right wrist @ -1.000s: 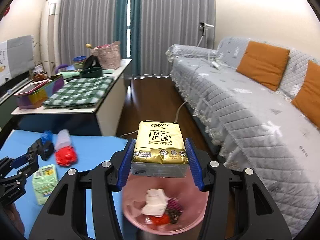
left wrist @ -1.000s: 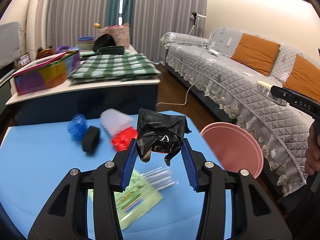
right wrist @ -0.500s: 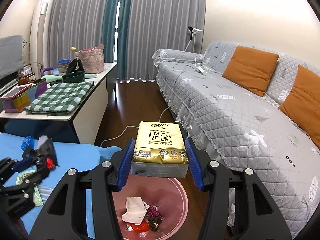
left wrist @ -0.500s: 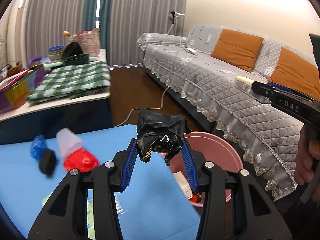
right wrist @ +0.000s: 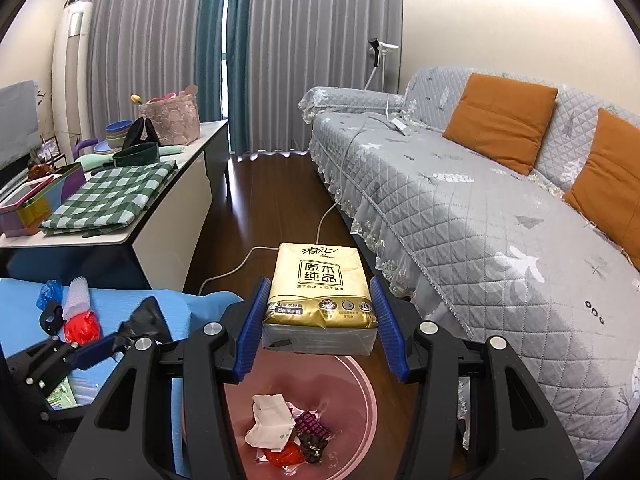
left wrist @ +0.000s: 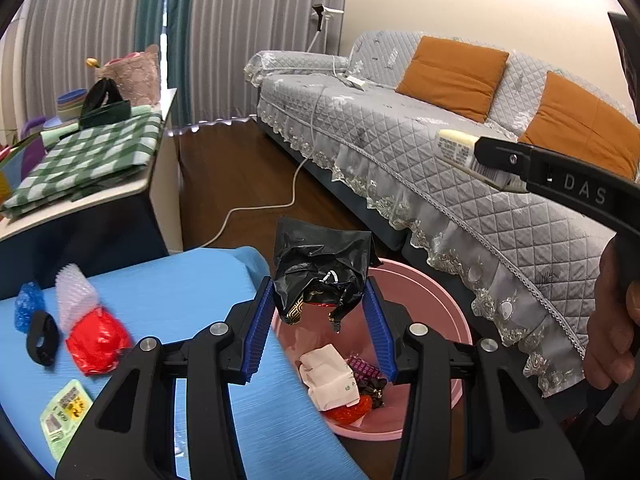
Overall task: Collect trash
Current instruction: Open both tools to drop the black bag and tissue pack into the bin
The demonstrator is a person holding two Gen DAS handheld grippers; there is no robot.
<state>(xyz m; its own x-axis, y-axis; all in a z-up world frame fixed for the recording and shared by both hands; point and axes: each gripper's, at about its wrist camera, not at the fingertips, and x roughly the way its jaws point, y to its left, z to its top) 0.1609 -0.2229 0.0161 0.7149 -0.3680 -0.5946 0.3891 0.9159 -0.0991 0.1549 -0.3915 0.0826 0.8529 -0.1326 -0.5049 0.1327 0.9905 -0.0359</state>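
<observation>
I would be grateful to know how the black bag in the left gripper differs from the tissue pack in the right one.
The black bag is crumpled and shapeless; the tissue pack is a neat rectangular block. The bag is glossy black, the pack gold with printed characters. The bag hangs ragged below the pads, while the pack sits flat and level. Both are clamped between blue pads above the pink bin.

We see a crumpled black wrapper [left wrist: 320, 270] held up above the near rim of the pink bin [left wrist: 448, 312]. A gold tissue pack [right wrist: 320, 298] (lying flat, label up) hangs over the same bin, where white paper [right wrist: 269, 420] and red scraps [right wrist: 285, 455] lie.
</observation>
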